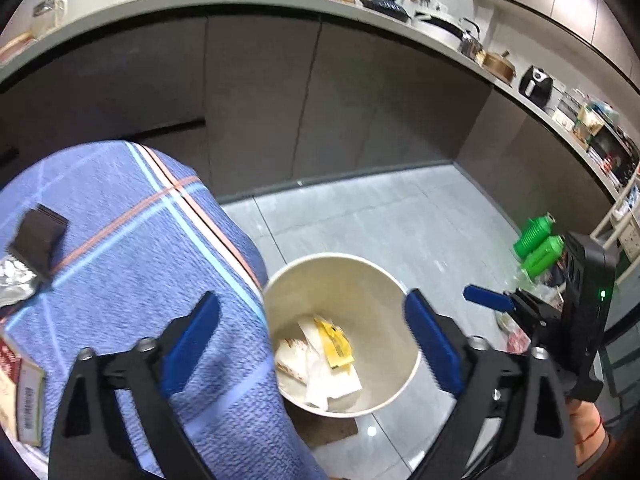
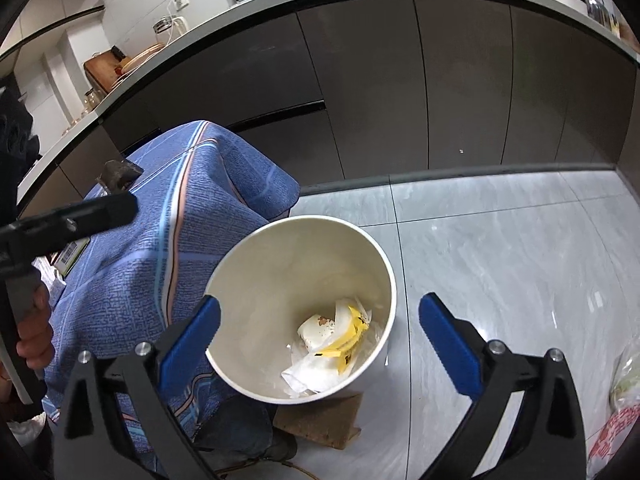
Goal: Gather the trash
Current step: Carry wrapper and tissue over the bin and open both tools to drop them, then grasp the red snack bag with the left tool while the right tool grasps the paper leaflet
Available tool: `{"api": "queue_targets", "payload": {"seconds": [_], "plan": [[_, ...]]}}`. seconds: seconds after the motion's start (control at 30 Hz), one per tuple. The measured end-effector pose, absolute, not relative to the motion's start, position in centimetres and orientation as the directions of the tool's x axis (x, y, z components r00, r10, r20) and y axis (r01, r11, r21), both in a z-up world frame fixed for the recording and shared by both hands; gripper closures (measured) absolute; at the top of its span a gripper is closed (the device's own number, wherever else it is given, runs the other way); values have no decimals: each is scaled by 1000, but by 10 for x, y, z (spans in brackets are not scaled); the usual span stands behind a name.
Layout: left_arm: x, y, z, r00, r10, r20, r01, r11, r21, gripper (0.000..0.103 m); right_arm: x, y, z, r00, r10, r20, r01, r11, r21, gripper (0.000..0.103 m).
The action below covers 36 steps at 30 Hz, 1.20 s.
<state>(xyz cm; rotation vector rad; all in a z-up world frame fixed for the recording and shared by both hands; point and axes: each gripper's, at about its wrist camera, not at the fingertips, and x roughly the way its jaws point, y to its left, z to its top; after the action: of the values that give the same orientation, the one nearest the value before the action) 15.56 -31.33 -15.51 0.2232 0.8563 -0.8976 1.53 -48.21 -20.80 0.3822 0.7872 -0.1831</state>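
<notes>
Two grippers are hanging over one white bin (image 2: 382, 280), and both are standing with their blue fingers spread wide and nothing between the pads. The left gripper (image 1: 314, 344) is pointing down at the bin's near side, its one finger (image 1: 192, 340) sitting over the blue cloth and the other over the bin's rim. The right gripper (image 2: 320, 344) is straddling the bin's opening, its left finger (image 2: 188, 344) over the rim, its right one over the grey floor tiles (image 2: 500, 240).

The bin is standing on the floor, touching the hanging corner of the tablecloth (image 2: 208, 208), with a brown mat (image 2: 320, 424) peeking out under its near edge. Inside it, the trash is lying at the bottom: one yellow wrapper (image 2: 348, 340) on top, one white paper cup (image 2: 316, 330) on its side, and crumpled white paper (image 2: 312, 376) beneath; how many sheets of that, I cannot tell.

Still on the tabletop in the left view: one dark folded wrapper (image 1: 38, 236) near the left edge, one crinkled foil piece (image 1: 14, 284) touching it just below, and one printed card with a barcode (image 1: 30, 404) at the near-left corner.

In the right view the left gripper's body is showing at the left edge with a hand (image 2: 34, 328) wrapped round its handle. Two green bottles (image 1: 538, 246) are lying side by side on the floor, well apart from the bin, at the far right of the left view.
</notes>
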Motion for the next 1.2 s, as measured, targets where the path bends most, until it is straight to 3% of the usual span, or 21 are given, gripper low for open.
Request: {"api": "queue_targets", "payload": {"seconds": [0.53,0.87,1.2], "plan": [[132,-227,-91,462,-578,-673,635,745,-204,8,12,-434,-137,763,13,-646,193,949,248,3],[119,-109,-58,623,-463,-631,459,869,-184,8,32,-347,-100,786,164,-596,-41,976,215,3],[121,-9,-71,667,-365,-649,326,927,-187,8,79,-250,-100,693,350,-630,-260,937,235,3]]}}
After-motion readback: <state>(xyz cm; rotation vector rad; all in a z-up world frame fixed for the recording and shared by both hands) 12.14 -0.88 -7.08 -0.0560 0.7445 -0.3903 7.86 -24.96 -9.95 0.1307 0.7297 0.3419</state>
